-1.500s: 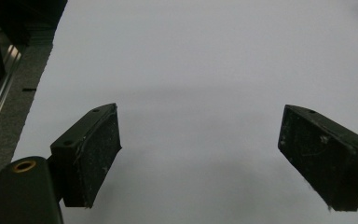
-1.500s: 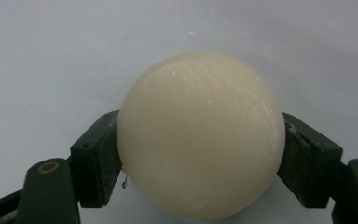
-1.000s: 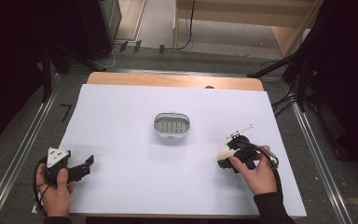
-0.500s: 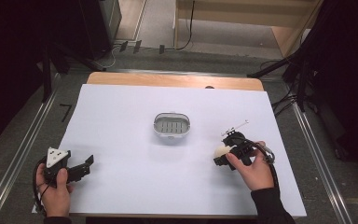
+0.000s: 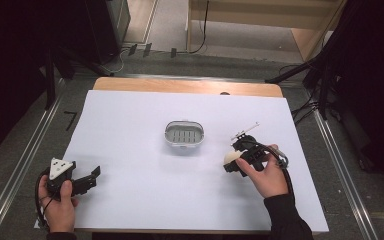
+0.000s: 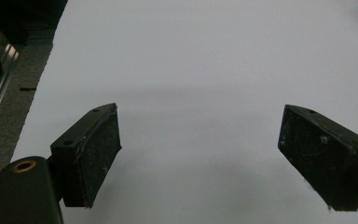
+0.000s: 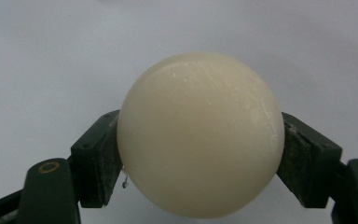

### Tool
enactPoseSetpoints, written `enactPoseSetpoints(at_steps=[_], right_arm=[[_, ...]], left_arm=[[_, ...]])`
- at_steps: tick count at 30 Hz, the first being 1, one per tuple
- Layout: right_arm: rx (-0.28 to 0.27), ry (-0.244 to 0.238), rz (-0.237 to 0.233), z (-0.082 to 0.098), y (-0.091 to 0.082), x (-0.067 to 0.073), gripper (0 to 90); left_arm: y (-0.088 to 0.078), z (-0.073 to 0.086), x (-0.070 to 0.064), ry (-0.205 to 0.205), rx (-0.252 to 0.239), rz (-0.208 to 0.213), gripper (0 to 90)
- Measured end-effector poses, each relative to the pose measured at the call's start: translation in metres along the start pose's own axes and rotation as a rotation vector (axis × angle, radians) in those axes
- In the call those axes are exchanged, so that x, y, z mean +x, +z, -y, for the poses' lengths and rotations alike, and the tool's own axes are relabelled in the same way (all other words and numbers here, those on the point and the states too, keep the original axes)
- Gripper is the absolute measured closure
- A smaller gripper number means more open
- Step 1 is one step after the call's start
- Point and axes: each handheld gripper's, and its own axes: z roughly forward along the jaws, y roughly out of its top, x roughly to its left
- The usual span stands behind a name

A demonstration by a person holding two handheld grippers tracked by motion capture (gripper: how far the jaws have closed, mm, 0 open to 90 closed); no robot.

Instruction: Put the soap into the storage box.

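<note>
high view: the right hand-held gripper (image 5: 231, 163) grips a cream, rounded bar of soap (image 5: 229, 157) above the white tabletop (image 5: 130, 130), right of an empty metal soap dish (image 5: 184, 134) at the middle and well apart from it. the left hand-held gripper (image 5: 93, 177) rests near the front left edge.

left gripper view: its jaws stand wide apart with nothing between them, bare tabletop beyond.

right gripper view: the soap (image 7: 200, 135) sits clamped across its width, the pads pressing on its left and right flanks. it looks hard, smooth and fairly light, probably slippery. the curved sides give little flat contact, so the hold across the widest part seems the safest.
</note>
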Motion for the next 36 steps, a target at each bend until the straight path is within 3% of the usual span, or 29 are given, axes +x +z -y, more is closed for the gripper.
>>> enactPoseSetpoints(at_steps=[14,36], right_arm=[[-0.004,-0.032,-0.002,-0.021,-0.004,0.011,24.9],[-0.019,-0.042,-0.007,-0.041,-0.010,0.021,25.0]], left_arm=[[0.000,0.000,0.000,-0.002,0.002,-0.001,13.9],[0.000,0.000,0.000,-0.001,0.002,-0.001,13.9]])
